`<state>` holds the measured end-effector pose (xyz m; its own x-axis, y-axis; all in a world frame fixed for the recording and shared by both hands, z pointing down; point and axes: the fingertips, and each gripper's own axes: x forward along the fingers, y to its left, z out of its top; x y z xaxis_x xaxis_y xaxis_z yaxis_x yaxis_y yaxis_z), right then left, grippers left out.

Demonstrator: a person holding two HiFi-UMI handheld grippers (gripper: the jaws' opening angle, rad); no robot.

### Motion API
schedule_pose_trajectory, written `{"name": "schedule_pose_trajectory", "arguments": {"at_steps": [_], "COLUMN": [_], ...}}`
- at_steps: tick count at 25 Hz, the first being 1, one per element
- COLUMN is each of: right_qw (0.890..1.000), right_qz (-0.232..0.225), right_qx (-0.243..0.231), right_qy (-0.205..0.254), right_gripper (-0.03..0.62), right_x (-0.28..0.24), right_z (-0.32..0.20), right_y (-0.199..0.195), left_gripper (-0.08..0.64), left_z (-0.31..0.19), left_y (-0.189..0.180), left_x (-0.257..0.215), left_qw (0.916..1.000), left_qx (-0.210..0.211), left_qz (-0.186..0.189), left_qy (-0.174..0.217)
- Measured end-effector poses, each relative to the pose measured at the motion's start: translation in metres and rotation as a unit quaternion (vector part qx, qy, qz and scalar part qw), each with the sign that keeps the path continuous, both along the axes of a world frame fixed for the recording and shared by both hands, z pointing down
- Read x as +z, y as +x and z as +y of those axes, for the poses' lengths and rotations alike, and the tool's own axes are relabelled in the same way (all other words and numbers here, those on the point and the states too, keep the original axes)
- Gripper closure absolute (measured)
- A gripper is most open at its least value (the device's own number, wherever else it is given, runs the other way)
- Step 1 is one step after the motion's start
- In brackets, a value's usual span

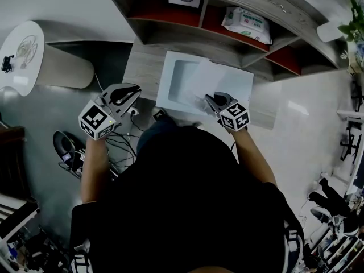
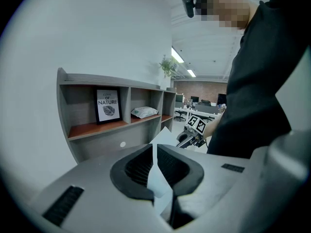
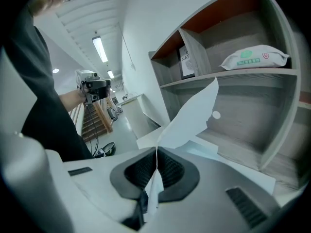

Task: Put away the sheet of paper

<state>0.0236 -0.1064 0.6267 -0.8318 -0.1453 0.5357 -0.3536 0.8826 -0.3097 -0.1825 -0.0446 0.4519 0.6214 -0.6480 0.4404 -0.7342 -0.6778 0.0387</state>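
A white sheet of paper [image 1: 230, 83] hangs over the grey desk [image 1: 142, 67] below the shelf unit. My right gripper [image 1: 215, 100] is shut on the sheet's near edge; in the right gripper view the paper [image 3: 194, 115] rises from between the closed jaws towards the shelves. My left gripper [image 1: 135, 91] is held to the left of the desk. In the left gripper view a thin pale sheet [image 2: 158, 178] stands edge-on between its jaws, which are closed on it. How that piece joins the big sheet I cannot tell.
A white tray-like box [image 1: 179, 84] lies on the desk under the paper. The shelf unit [image 1: 205, 4] holds a framed print [image 2: 108, 106] and a pack of wipes [image 1: 245, 23]. Cables and a dark shoe [image 1: 65, 147] lie on the floor at left.
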Motion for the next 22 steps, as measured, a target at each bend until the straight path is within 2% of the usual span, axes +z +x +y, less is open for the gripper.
{"name": "schedule_pose_trajectory", "arguments": {"at_steps": [9,22], "right_qw": [0.999,0.996], "right_qz": [0.022,0.049], "right_qx": [0.004,0.038], "right_qy": [-0.026,-0.062], "right_gripper": [0.578,0.578], "right_x": [0.037,0.079], "right_z": [-0.003,-0.032], "right_y": [0.001,0.016], "left_gripper": [0.537,0.537], "left_z": [0.011,0.019], "left_y": [-0.011,-0.028], "left_x": [0.003,0.007], "left_qw": [0.9999,0.9995], "left_qx": [-0.013,-0.027], "left_qz": [-0.008,-0.015], "left_qy": [-0.003,-0.012]}}
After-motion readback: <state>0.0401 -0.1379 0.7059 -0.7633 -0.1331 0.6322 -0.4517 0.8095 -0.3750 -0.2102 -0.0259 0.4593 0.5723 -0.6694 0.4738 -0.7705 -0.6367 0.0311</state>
